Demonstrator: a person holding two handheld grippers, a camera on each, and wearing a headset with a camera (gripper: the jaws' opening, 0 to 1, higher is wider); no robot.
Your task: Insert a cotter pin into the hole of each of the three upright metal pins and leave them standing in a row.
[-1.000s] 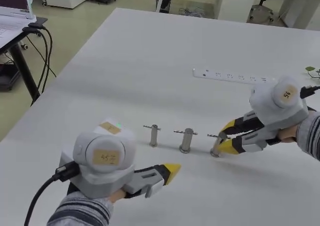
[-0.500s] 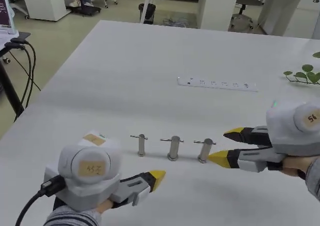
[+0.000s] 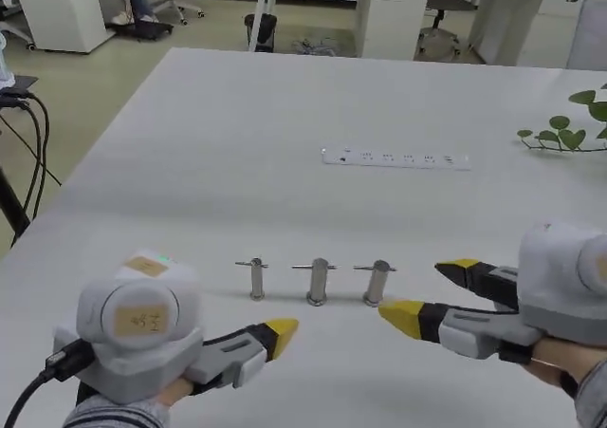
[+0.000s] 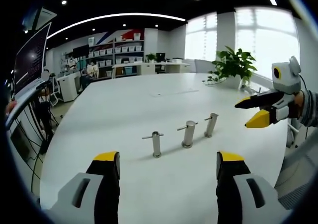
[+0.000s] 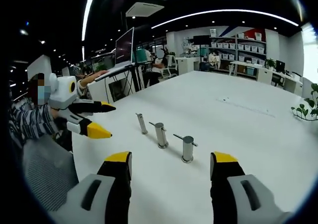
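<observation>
Three upright metal pins stand in a row on the white table: left pin (image 3: 256, 279), middle pin (image 3: 317, 282), right pin (image 3: 377, 283). Each has a thin cotter pin crosswise through its top. The same row shows in the left gripper view (image 4: 188, 133) and in the right gripper view (image 5: 161, 134). My right gripper (image 3: 429, 291) is open just right of the right pin, not touching it, with nothing between its yellow tips. My left gripper (image 3: 275, 333) is open in front of the left pin, empty. Both grippers' own jaws (image 4: 169, 159) (image 5: 171, 159) stand wide apart.
A white power strip (image 3: 395, 158) lies further back on the table. A leafy plant sprig (image 3: 569, 134) is at the far right edge. Beyond the table's left edge stands a laptop on a stand (image 5: 124, 47), with cables (image 3: 24, 134).
My right gripper has drawn back to the right from the right pin, where its jaws were close around the cotter pin. The head camera has shifted. The left gripper stays roughly in place.
</observation>
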